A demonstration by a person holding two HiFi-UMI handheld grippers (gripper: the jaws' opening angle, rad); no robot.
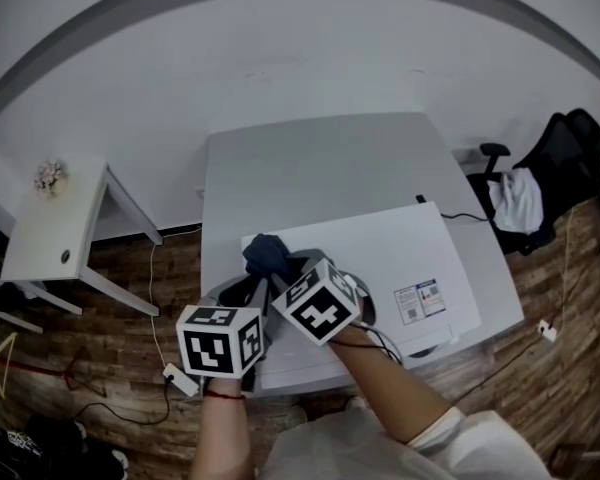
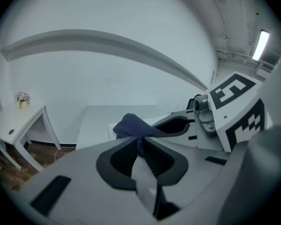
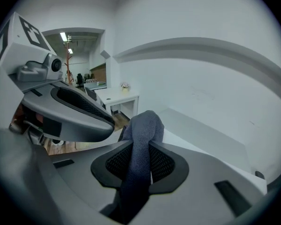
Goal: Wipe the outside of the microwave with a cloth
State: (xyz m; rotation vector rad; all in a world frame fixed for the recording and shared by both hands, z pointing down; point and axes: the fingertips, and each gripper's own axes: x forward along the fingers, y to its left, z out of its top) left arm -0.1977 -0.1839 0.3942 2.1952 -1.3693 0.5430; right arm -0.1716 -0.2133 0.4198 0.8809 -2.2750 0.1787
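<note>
Cloth of dark blue fabric (image 1: 265, 253) sits bunched at the centre of the head view, over the left end of the white box-shaped microwave (image 1: 380, 258). In the right gripper view it (image 3: 143, 130) runs as a narrow band from the bottom of the frame up through the jaws, ending in a rounded fold just past their tips. In the left gripper view it (image 2: 133, 125) fans out beyond the tips toward the upper left.

Both tools are clamped on it. The left gripper (image 1: 238, 293) pinches a thin part, its jaws nearly together. The right gripper (image 1: 288, 265) has its jaws wider round a thicker roll.

The microwave's long axis lies left to right across the head view, rising slightly rightward. A small label (image 1: 420, 300) with blue and red print sits on its top at the lower right, and the writing is too small to read.

The microwave rests on a pale grey rectangular table (image 1: 310, 163). A black office chair (image 1: 560, 168) stands at the right edge, and a small white side table (image 1: 50, 228) at the left.
</note>
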